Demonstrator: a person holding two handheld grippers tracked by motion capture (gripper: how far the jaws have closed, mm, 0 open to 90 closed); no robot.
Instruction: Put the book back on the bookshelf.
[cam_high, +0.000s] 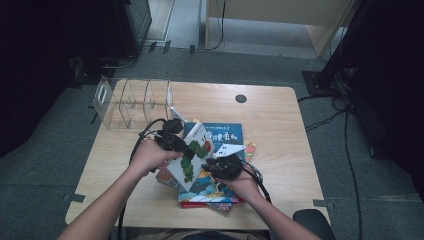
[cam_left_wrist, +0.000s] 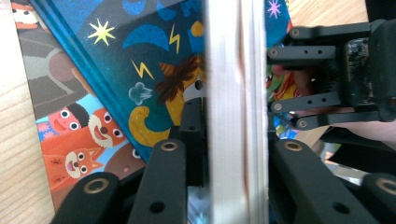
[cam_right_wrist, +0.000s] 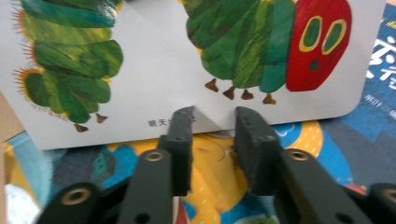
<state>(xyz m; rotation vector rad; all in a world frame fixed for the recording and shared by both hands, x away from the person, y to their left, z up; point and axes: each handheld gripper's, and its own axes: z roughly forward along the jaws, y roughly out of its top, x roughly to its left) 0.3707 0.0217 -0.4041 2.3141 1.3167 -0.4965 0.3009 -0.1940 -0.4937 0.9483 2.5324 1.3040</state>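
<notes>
High view: caterpillar book (cam_high: 192, 157) tilted up over the book stack (cam_high: 212, 192) on the worktop (cam_high: 280, 125), between both grippers.
Left gripper view: left gripper (cam_left_wrist: 236, 140) fingers pinching the book's edge.
Right gripper view: right gripper (cam_right_wrist: 214, 135) fingers spread, book's lower edge loose between them.
Risk: gripped on one side only, the book may pivot, slip and flop onto the stack.

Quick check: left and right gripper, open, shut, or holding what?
Left gripper: shut on the edge of the caterpillar book, lifted off the book stack.
Right gripper: open, jaws apart at the book's lower edge, gripping nothing.
</notes>
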